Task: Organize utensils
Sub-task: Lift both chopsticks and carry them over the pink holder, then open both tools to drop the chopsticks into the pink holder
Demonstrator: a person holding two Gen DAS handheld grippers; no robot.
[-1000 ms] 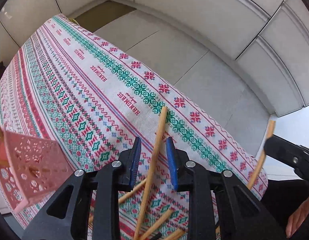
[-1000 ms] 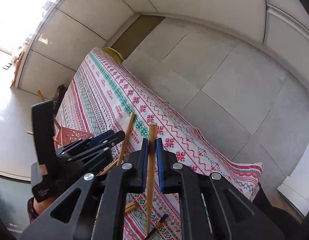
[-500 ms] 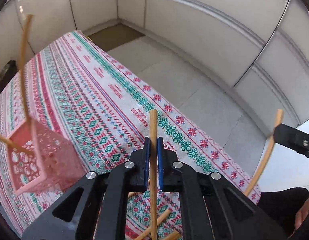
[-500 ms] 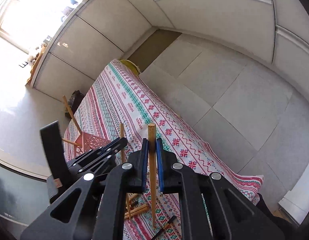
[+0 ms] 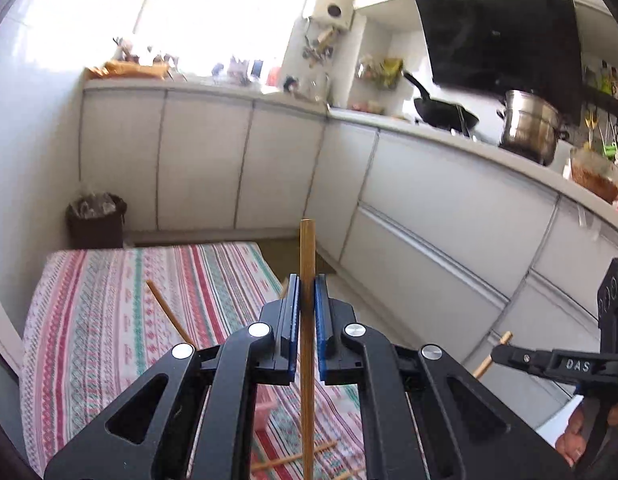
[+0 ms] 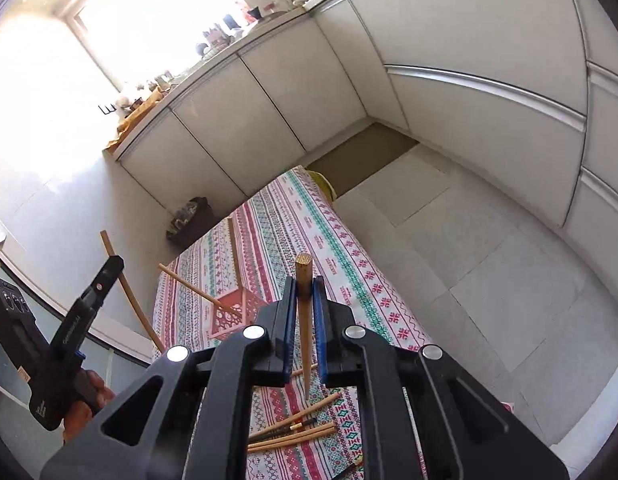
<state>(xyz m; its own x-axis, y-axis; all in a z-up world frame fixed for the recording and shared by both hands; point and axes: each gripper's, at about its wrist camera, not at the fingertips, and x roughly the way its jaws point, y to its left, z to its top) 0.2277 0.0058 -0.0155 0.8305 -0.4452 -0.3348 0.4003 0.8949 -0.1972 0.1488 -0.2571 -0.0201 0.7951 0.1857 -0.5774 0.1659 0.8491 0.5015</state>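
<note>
Presently we recorded both grippers raised above the tabletop [image 6: 341, 240], which was draped in a woven cloth of red, green and white cross-stitch bands. The left gripper [image 5: 307, 304] had its blue-padded black fingers [image 5: 293, 316] pressed against a slim, round wooden chopstick [image 5: 307, 264]; the stick stood upright between the pads, its blunt end above them and its shaft running down out of view at the bottom edge. The right gripper [image 6: 305, 300] pinched a second wooden chopstick [image 6: 303, 276] likewise, upright, showing a squared, grainy butt end on top and tapering to a point below the fingers. We saw the pink plastic basket [image 6: 233, 312], square with lattice-cut walls, standing on the cloth beyond the right gripper, with two chopsticks [image 6: 233, 254] leaning out of it at angles. Loose chopsticks [image 6: 297, 430], pale wood plus at least one dark-tipped, lay flat in a rough bundle on the cloth beneath the right gripper. White, smooth cabinet fronts [image 6: 449, 80] lined the room behind.
</note>
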